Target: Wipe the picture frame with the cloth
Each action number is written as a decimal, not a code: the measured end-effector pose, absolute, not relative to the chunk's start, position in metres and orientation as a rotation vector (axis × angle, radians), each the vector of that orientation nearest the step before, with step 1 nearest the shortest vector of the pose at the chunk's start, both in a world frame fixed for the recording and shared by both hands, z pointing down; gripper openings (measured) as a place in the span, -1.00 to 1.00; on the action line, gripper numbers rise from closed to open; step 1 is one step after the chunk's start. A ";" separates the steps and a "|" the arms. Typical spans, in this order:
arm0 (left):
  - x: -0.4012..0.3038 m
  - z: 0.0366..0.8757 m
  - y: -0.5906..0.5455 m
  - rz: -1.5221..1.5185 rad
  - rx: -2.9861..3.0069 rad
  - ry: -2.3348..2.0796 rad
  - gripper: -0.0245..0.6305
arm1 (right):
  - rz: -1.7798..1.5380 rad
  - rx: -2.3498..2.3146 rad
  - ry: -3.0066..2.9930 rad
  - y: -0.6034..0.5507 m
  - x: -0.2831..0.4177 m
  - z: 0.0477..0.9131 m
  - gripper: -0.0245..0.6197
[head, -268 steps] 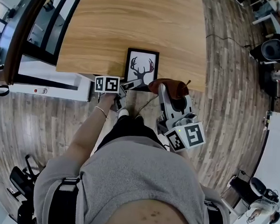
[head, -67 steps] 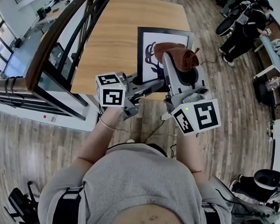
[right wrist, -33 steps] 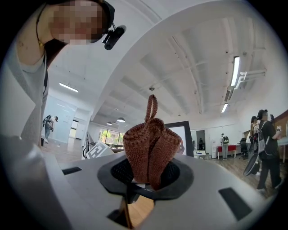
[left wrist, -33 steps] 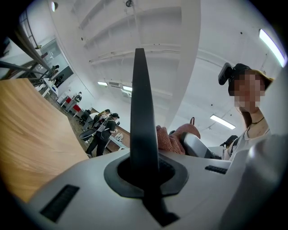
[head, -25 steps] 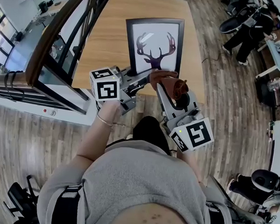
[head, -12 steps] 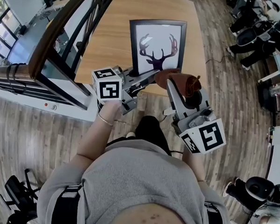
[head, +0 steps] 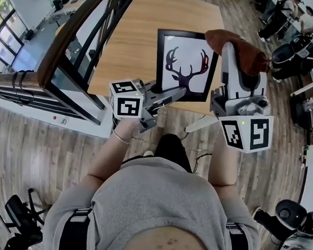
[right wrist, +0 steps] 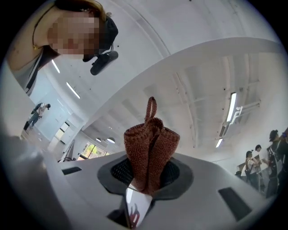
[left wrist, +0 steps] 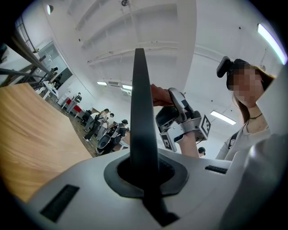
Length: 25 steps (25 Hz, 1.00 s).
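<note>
The black picture frame [head: 186, 65] with a deer print stands tilted over the wooden table [head: 134, 36]. My left gripper [head: 167, 94] is shut on its lower left corner. In the left gripper view the frame's edge [left wrist: 139, 112] runs straight up between the jaws. My right gripper [head: 229, 46] is raised beside the frame's upper right corner, shut on a bunched brown cloth [head: 245, 52]. The right gripper view shows the cloth [right wrist: 150, 150] standing out of the jaws against the ceiling. A sliver of the deer print [right wrist: 134, 212] shows below it.
A dark handrail with glass panels [head: 72, 44] runs along the table's left side. Wooden floor [head: 51, 137] lies below. Seated people and office chairs [head: 287, 29] are at the far right. The table's near edge [head: 103, 93] is close to my body.
My right gripper has lifted the cloth from the frame's lower right edge up to its upper right corner. The left gripper has kept its hold on the frame.
</note>
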<state>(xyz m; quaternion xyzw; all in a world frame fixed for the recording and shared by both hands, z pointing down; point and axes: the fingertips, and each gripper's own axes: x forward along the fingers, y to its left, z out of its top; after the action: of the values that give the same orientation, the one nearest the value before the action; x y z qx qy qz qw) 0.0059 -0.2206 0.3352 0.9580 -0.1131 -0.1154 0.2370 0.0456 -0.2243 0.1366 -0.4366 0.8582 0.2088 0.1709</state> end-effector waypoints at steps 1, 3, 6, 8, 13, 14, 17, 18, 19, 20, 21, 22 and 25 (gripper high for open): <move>0.006 0.335 -0.220 -0.317 2.628 -0.305 -0.87 | 0.599 -1.252 2.439 -0.231 0.045 0.139 -0.62; 0.006 0.334 -0.219 -0.323 2.628 -0.295 -0.87 | 0.589 -1.266 2.460 -0.241 0.044 0.147 -0.62; 0.006 0.331 -0.216 -0.325 2.631 -0.287 -0.87 | 0.556 -1.263 2.508 -0.246 0.040 0.160 -0.62; 0.006 0.331 -0.215 -0.317 2.640 -0.286 -0.87 | 0.538 -1.262 2.533 -0.247 0.039 0.168 -0.62; 0.007 0.332 -0.216 -0.318 2.656 -0.284 -0.87 | 0.514 -1.255 2.563 -0.246 0.037 0.179 -0.62; 0.007 0.333 -0.217 -0.322 2.654 -0.284 -0.87 | 0.507 -1.249 2.572 -0.245 0.037 0.182 -0.62; 0.008 0.334 -0.217 -0.323 2.658 -0.289 -0.87 | 0.485 -1.237 2.586 -0.243 0.037 0.190 -0.62; 0.007 0.332 -0.217 -0.325 2.659 -0.291 -0.87 | 0.477 -1.235 2.591 -0.241 0.036 0.191 -0.62; 0.007 0.330 -0.217 -0.330 2.657 -0.292 -0.87 | 0.469 -1.232 2.597 -0.239 0.035 0.191 -0.62; 0.006 0.329 -0.217 -0.337 2.654 -0.293 -0.87 | 0.463 -1.230 2.604 -0.237 0.034 0.193 -0.62; 0.006 0.328 -0.216 -0.345 2.650 -0.291 -0.87 | 0.459 -1.227 2.610 -0.235 0.034 0.194 -0.62; 0.006 0.328 -0.216 -0.352 2.646 -0.289 -0.87 | 0.454 -1.226 2.613 -0.234 0.034 0.196 -0.62; 0.007 0.332 -0.218 -0.350 2.645 -0.287 -0.87 | 0.414 -1.218 2.611 -0.232 0.039 0.205 -0.62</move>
<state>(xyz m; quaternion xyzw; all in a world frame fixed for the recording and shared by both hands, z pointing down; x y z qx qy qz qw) 0.0072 -0.2176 0.3324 0.9599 -0.1041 -0.1271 0.2272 0.0392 -0.2316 0.2046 -0.4156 0.8911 0.1412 0.1153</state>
